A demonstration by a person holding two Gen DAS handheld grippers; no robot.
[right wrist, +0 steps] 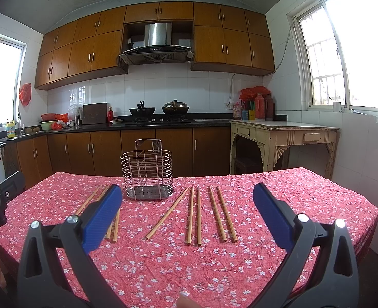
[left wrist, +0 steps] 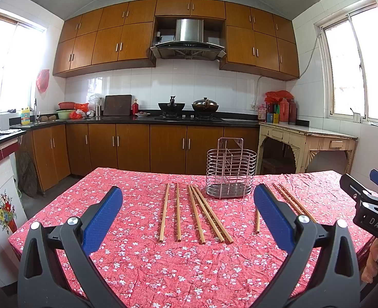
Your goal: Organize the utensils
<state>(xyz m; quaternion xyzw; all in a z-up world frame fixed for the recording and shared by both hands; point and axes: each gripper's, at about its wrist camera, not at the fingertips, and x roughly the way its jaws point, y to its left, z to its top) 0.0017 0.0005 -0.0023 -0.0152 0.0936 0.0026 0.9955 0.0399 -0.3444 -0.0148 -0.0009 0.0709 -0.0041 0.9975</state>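
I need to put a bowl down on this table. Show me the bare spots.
Free: the near strip of tablecloth between the chopsticks' near tips and the table's near edge, and the left side beyond the leftmost stick. Crowded: the middle band, with chopsticks fanned either side of the wire holder.

Right claw wide open over tablecloth; chopsticks flat in front of wire caddy.

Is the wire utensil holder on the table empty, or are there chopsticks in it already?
Empty. The metal wire utensil holder stands upright with nothing showing through its bars; the wooden chopsticks all lie flat on the red floral tablecloth.
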